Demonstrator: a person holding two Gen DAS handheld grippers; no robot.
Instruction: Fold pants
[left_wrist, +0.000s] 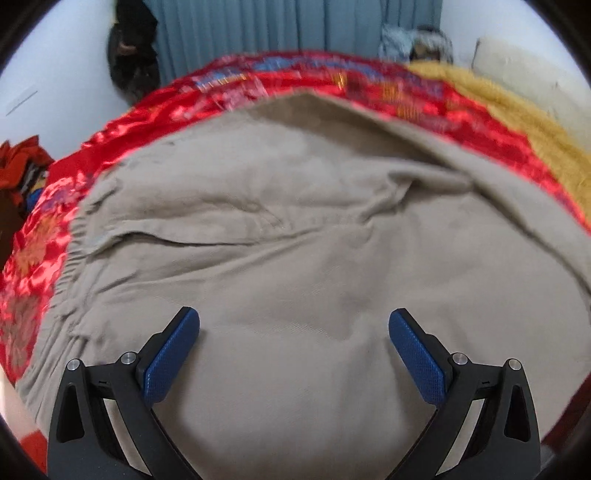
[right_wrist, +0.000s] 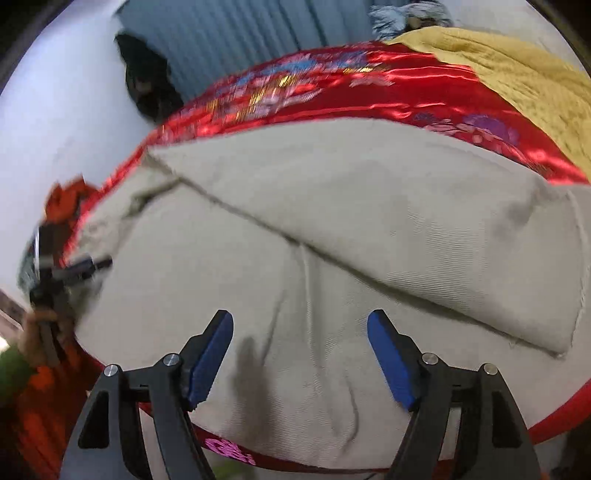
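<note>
Beige pants (left_wrist: 280, 236) lie spread on a red satin bedcover (left_wrist: 40, 236); the elastic waistband is at the left in the left wrist view. My left gripper (left_wrist: 293, 325) is open and empty just above the cloth. In the right wrist view the pants (right_wrist: 332, 229) show one leg folded diagonally over the other, its hem at the right. My right gripper (right_wrist: 300, 325) is open and empty above the near part of the pants. The left gripper also shows in the right wrist view (right_wrist: 79, 267), blurred, at the pants' left edge.
The red bedcover (right_wrist: 332, 96) has a flower pattern. A yellow blanket (right_wrist: 517, 70) lies at the far right of the bed. A blue curtain (left_wrist: 258, 29) and a dark hanging garment (left_wrist: 133, 48) stand behind. Red clothes (left_wrist: 22, 162) lie left of the bed.
</note>
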